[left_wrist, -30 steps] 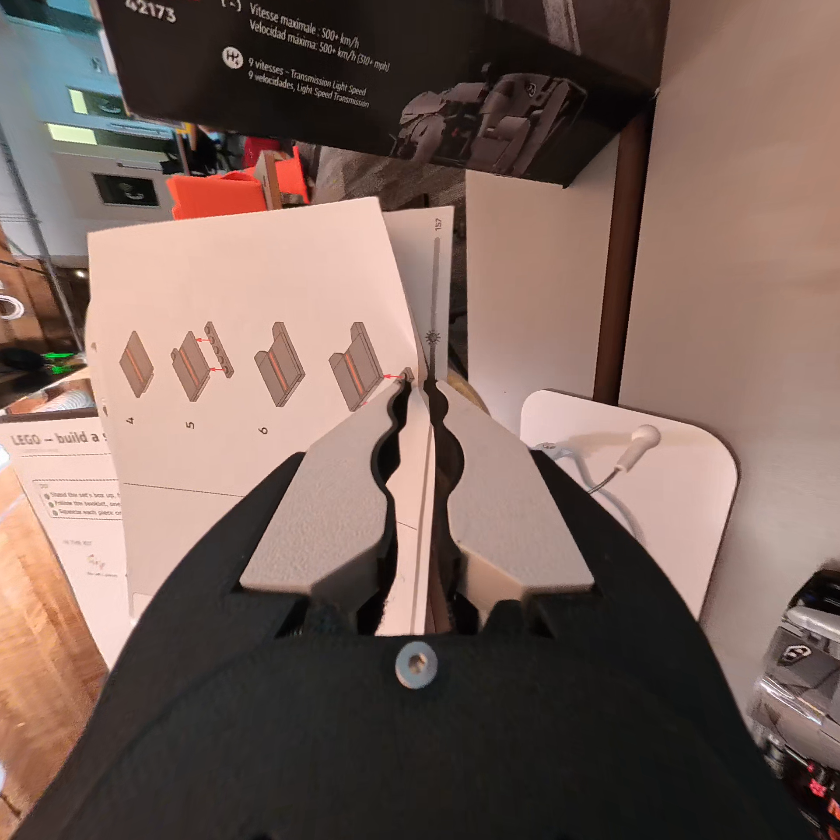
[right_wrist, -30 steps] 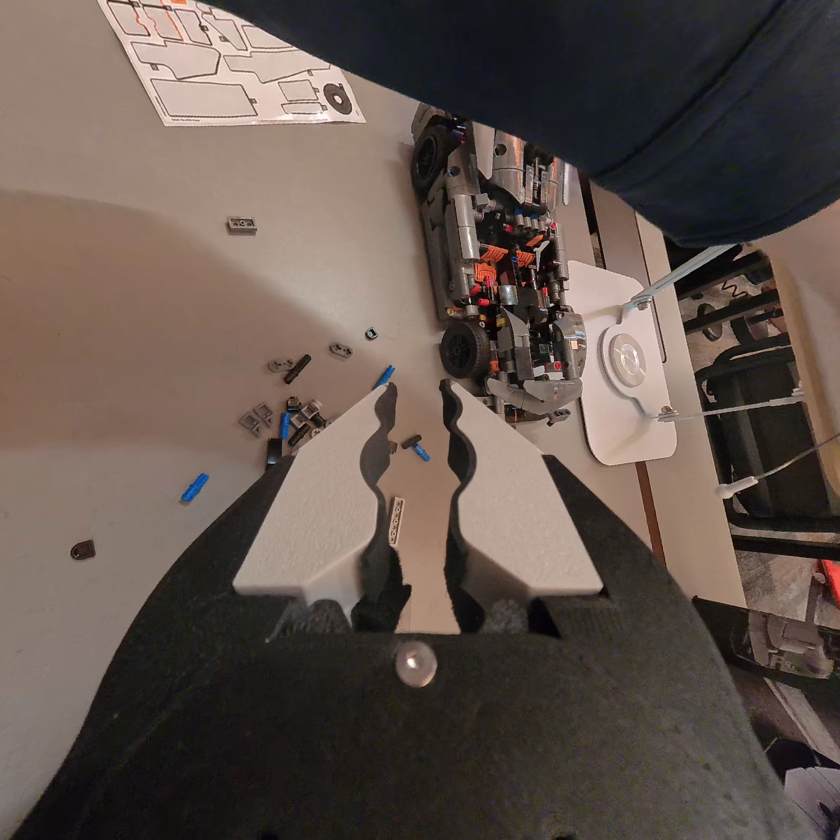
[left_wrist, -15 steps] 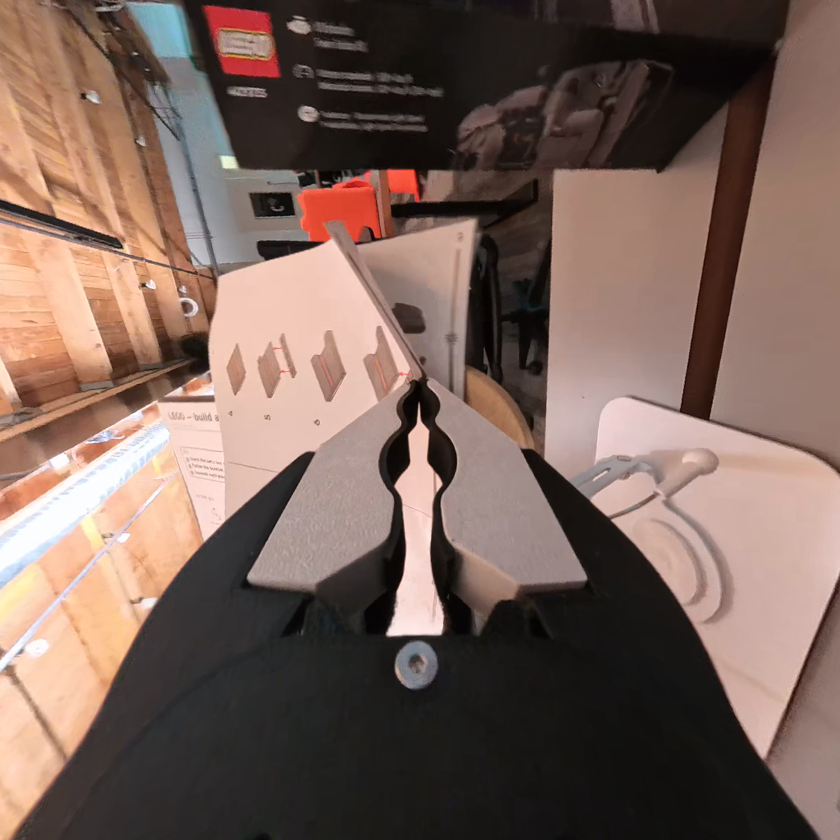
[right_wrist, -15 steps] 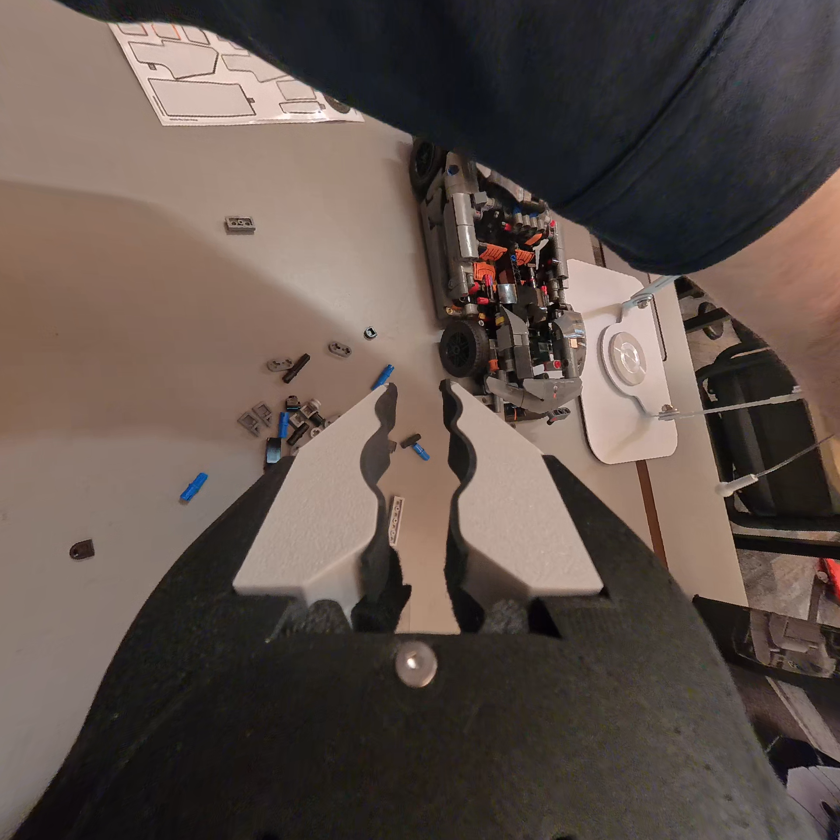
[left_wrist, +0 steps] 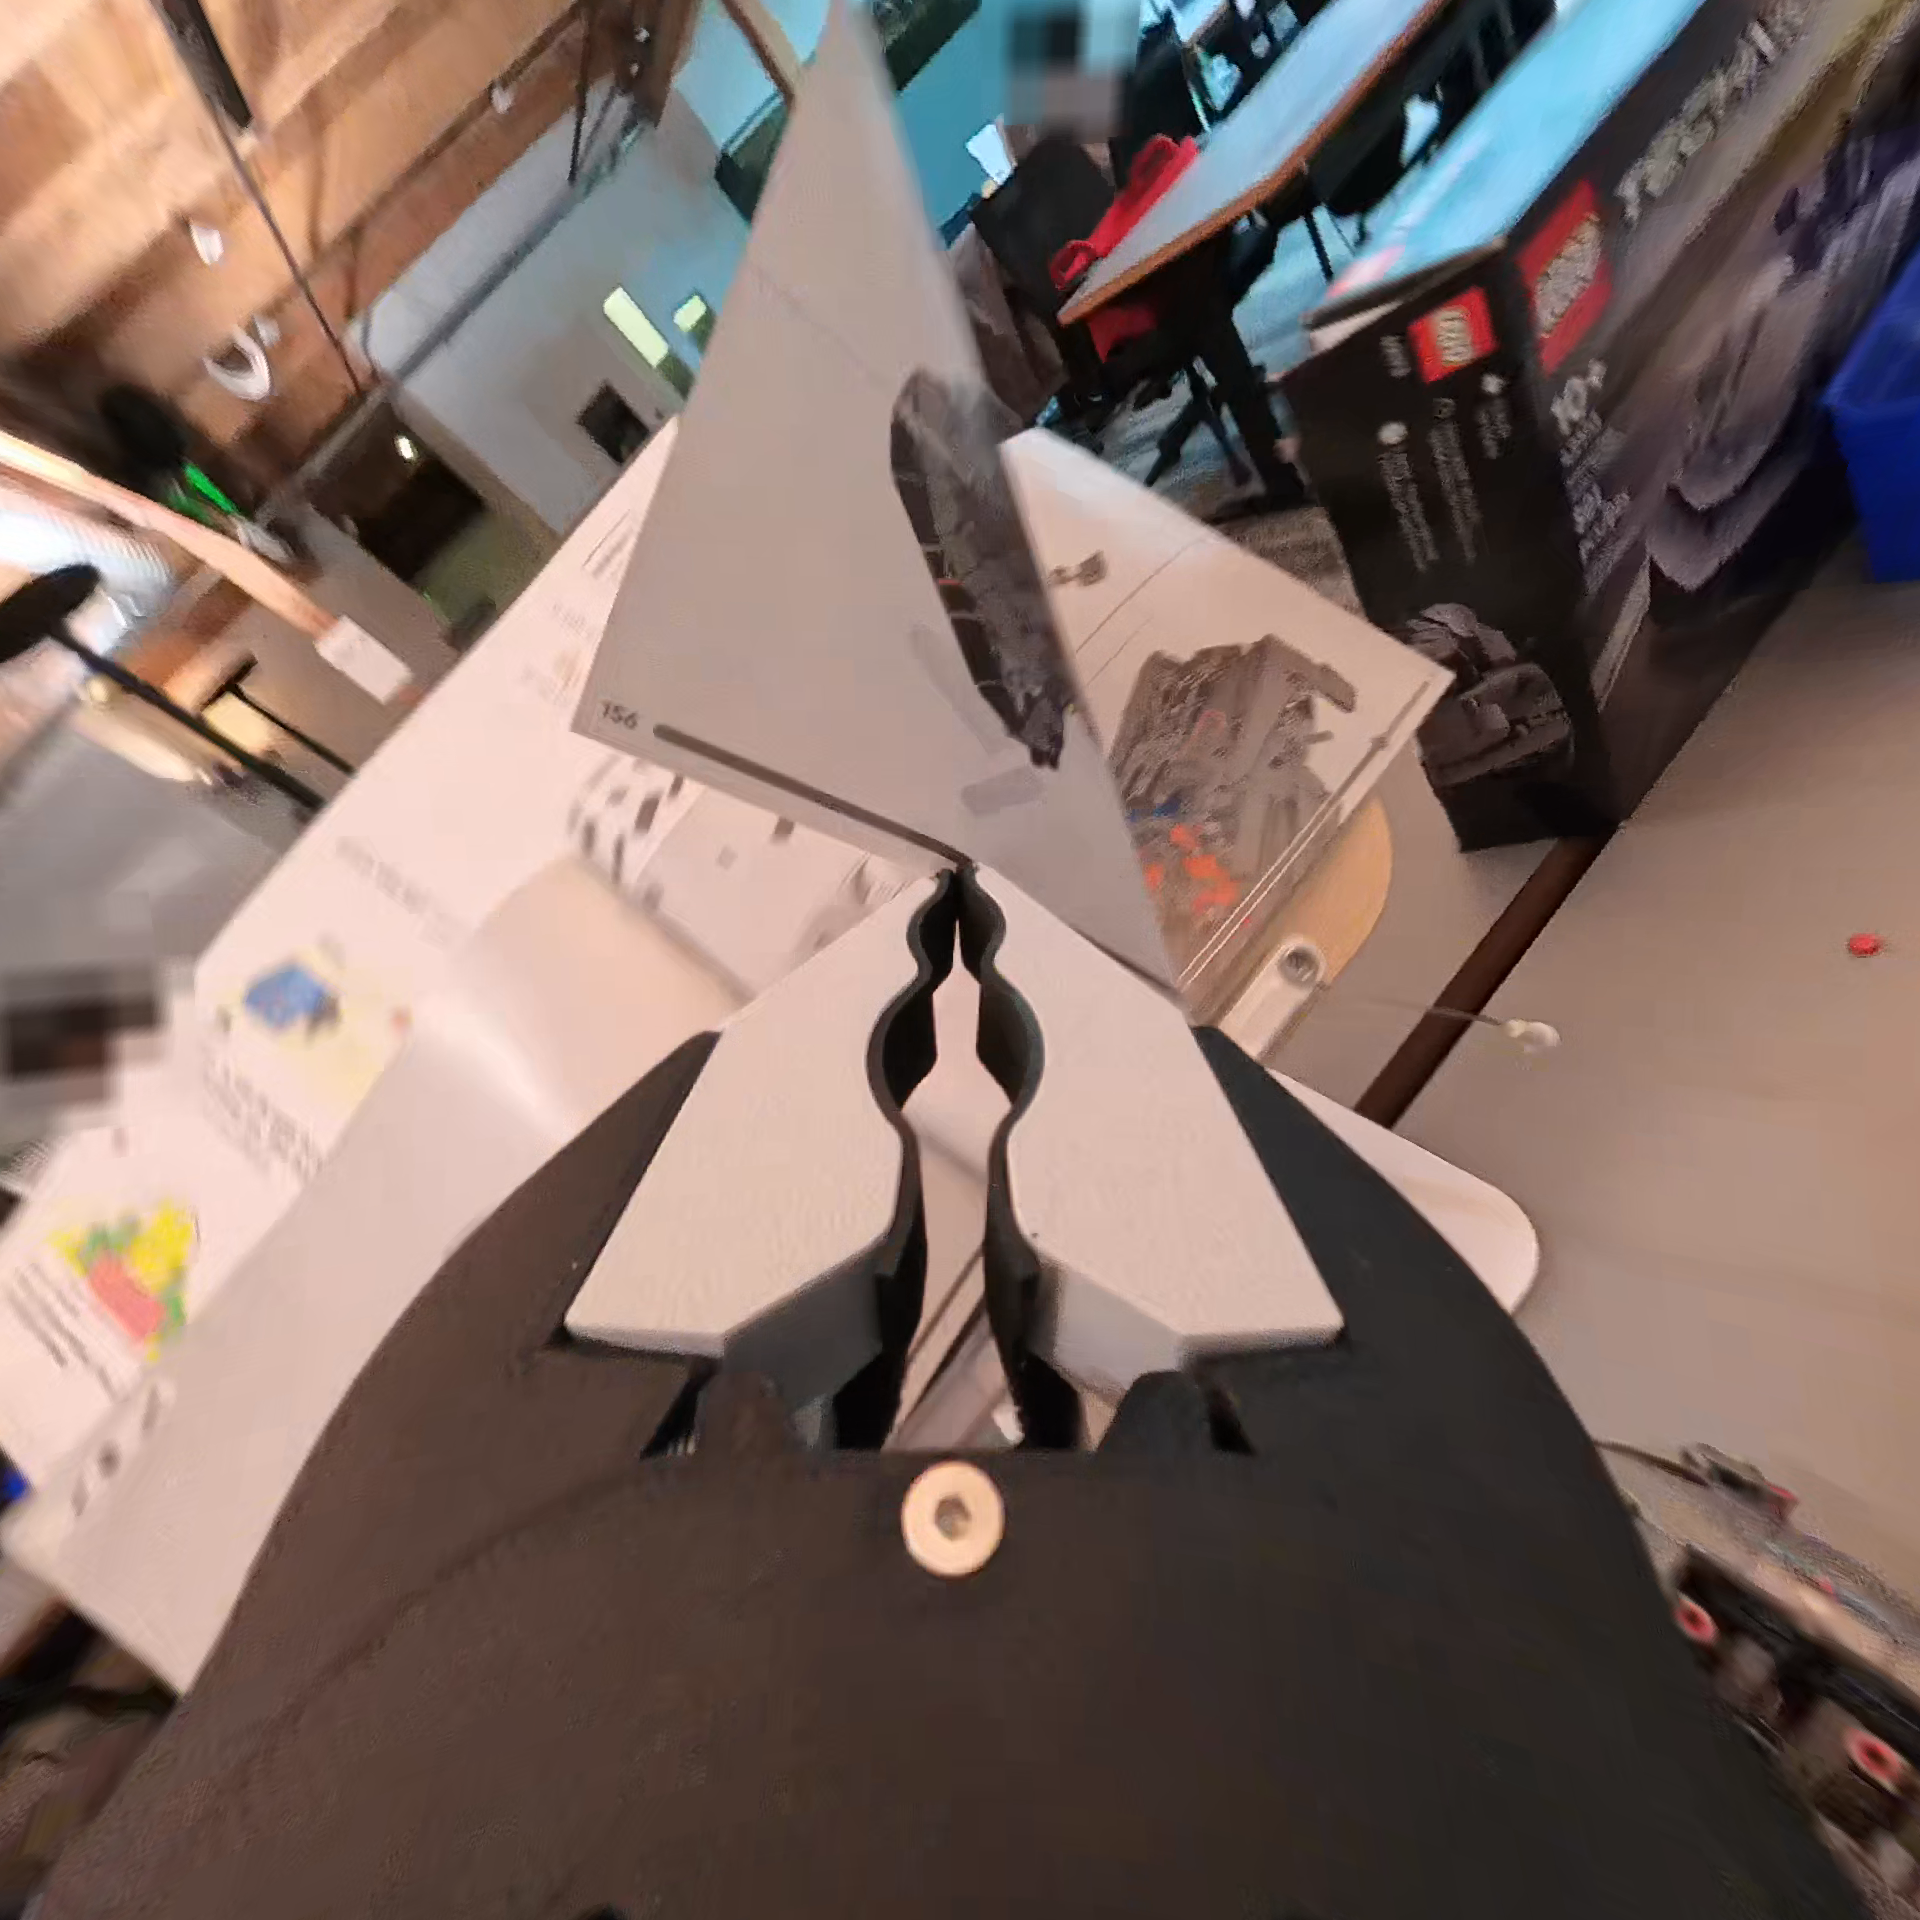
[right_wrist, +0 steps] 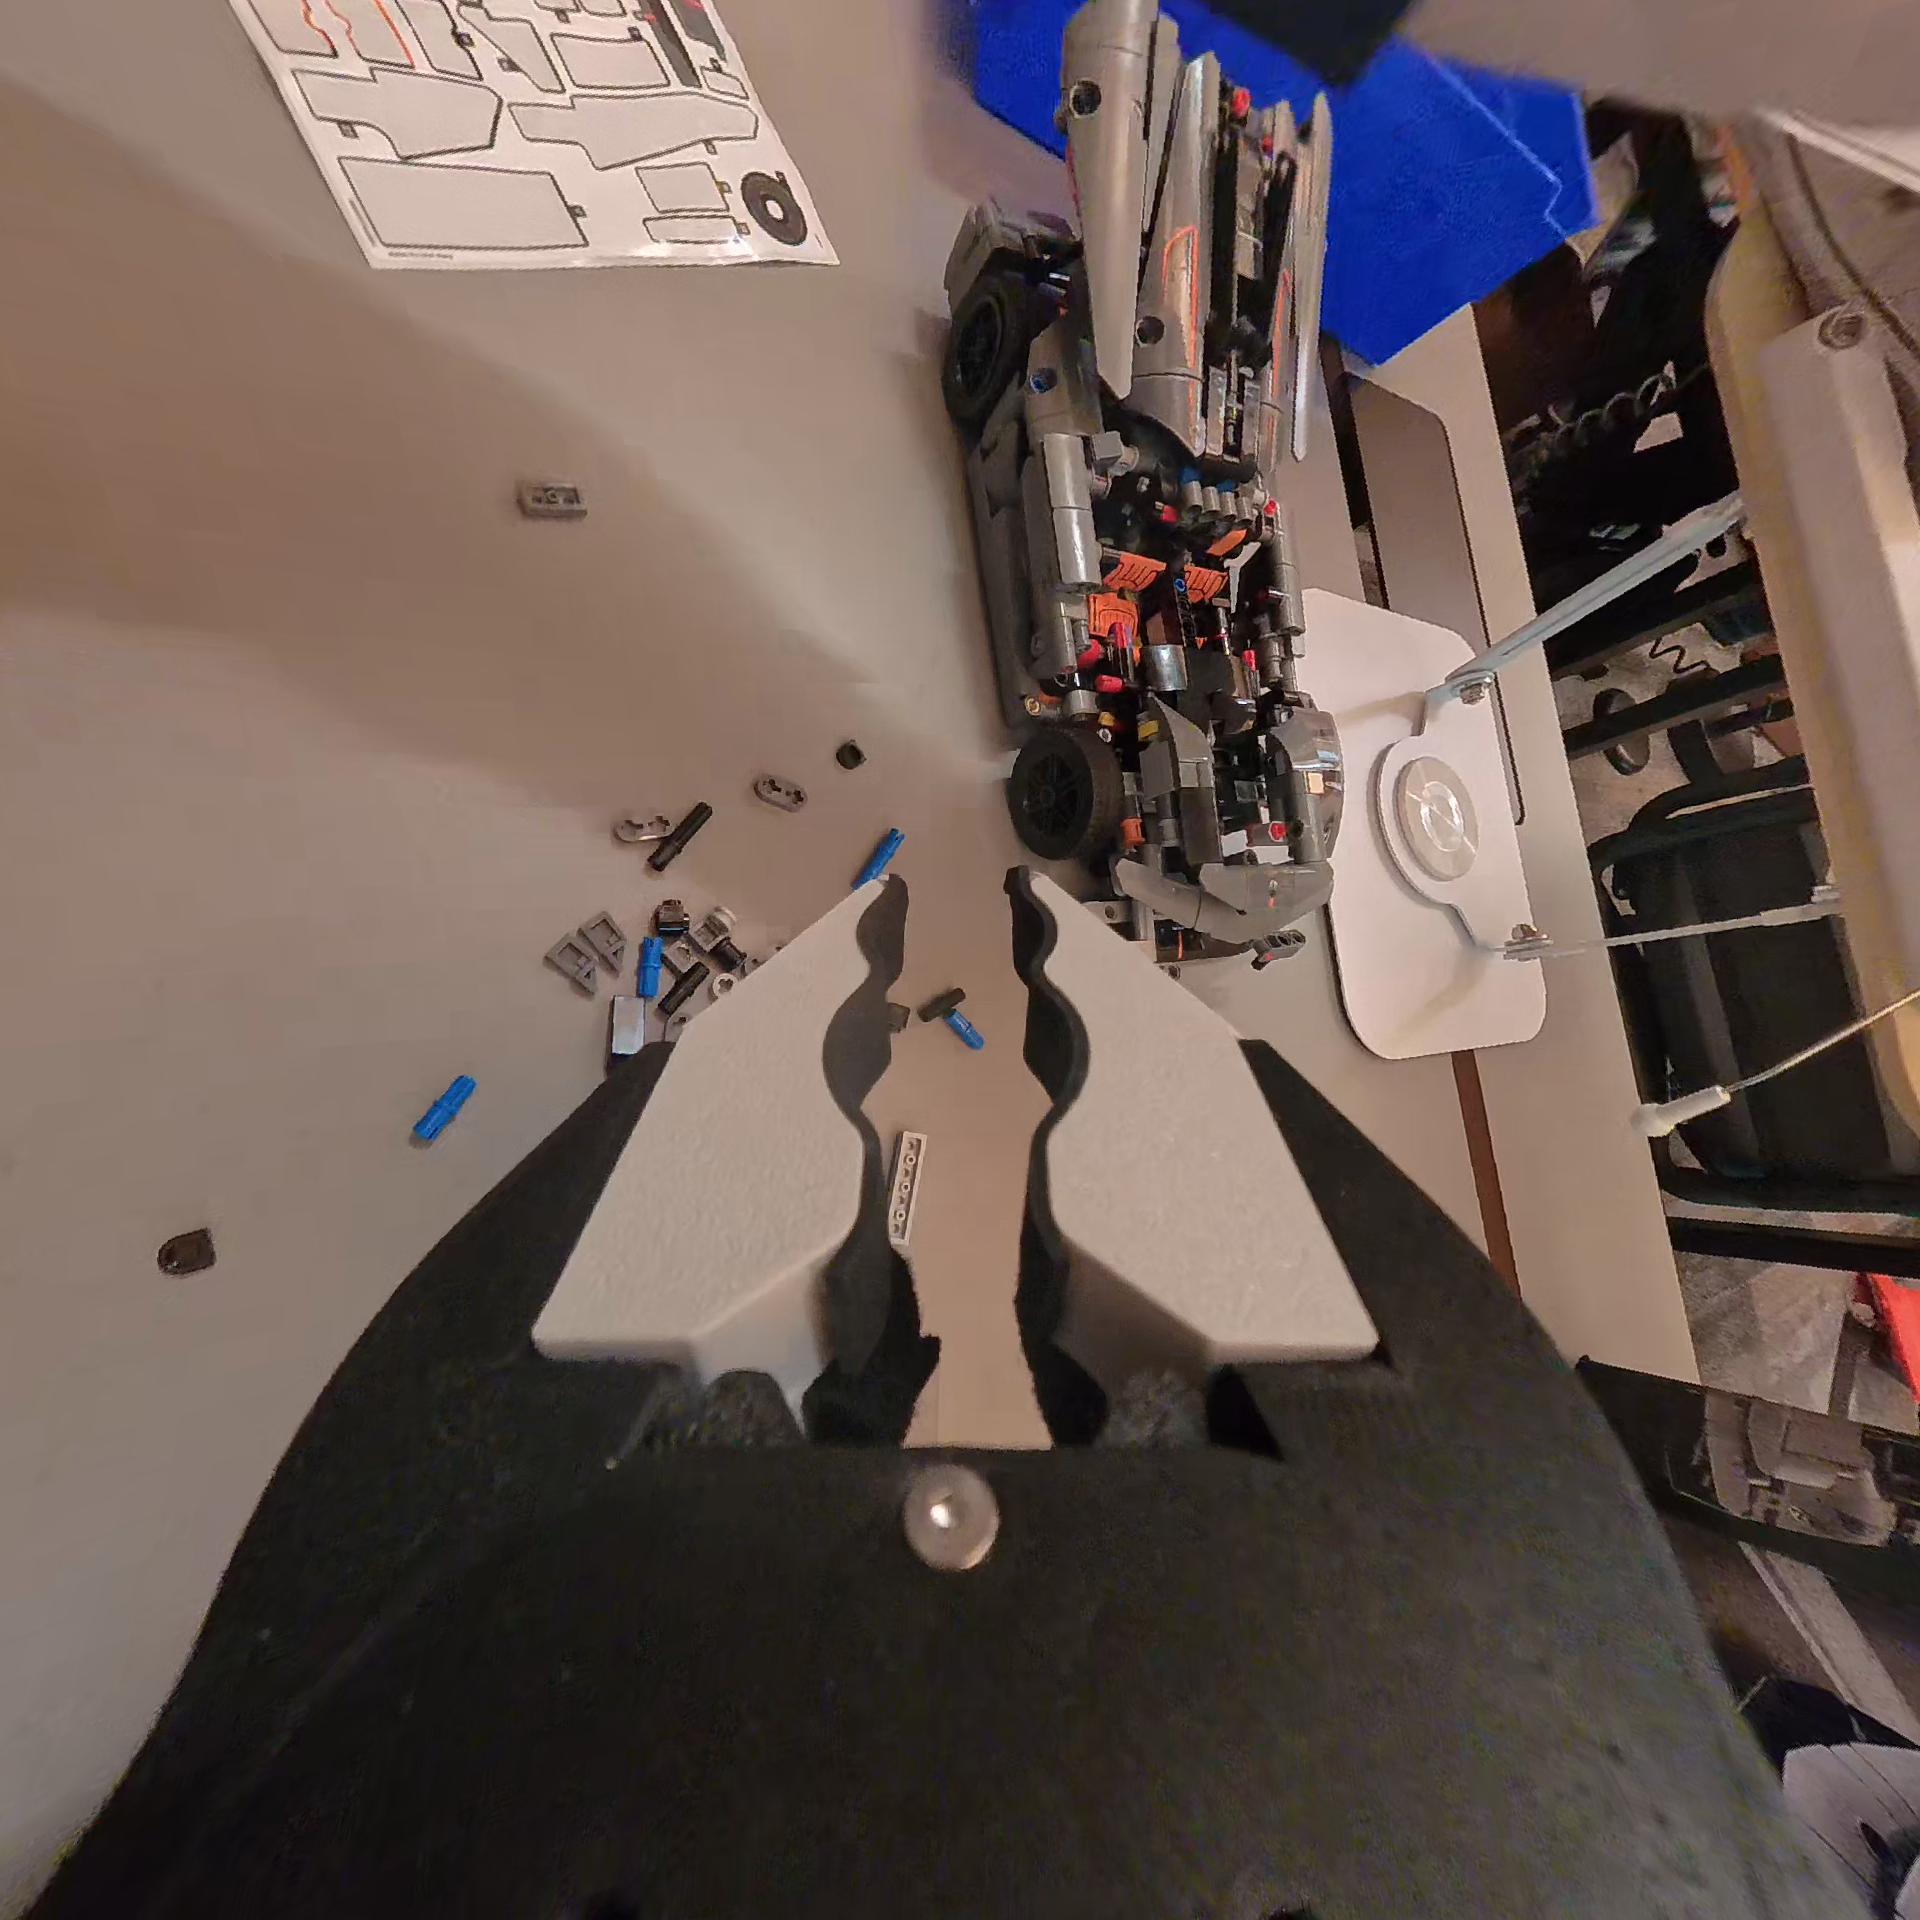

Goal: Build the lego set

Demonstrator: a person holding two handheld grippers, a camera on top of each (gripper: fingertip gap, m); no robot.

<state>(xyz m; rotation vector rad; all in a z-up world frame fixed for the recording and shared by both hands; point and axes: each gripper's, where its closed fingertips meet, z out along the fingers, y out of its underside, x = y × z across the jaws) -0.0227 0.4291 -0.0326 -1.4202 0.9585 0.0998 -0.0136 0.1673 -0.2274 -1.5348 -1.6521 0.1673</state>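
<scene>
My left gripper (left_wrist: pixel 958 881) is shut on the corner of an instruction booklet page (left_wrist: pixel 790 582) and holds it lifted above the open booklet (left_wrist: pixel 1236 727). My right gripper (right_wrist: pixel 956 883) is open and empty above the table. The half-built grey lego car (right_wrist: pixel 1153 582) lies just beyond its right fingertip. Loose grey, black and blue lego pieces (right_wrist: pixel 665 945) lie scattered to the left. A small grey plate (right_wrist: pixel 907 1184) and a blue pin (right_wrist: pixel 963 1027) lie between the open fingers.
The black lego box (left_wrist: pixel 1558 447) stands at the right of the booklet. A sticker sheet (right_wrist: pixel 540 135) lies at the far left of the table. A white stand base (right_wrist: pixel 1444 935) sits beside the car. A blue bin (right_wrist: pixel 1444 177) is behind the car. Tip to tip, the grippers are about 30 cm apart. To reach the blue pin (right_wrist: pixel 963 1027) in a straight line is about 11 cm for my right fingers, about 35 cm for my left.
My left gripper has swung the held page over, and its view has turned toward the room and the box. The dark sleeve has moved out of the right wrist view. The right gripper has stayed still.
</scene>
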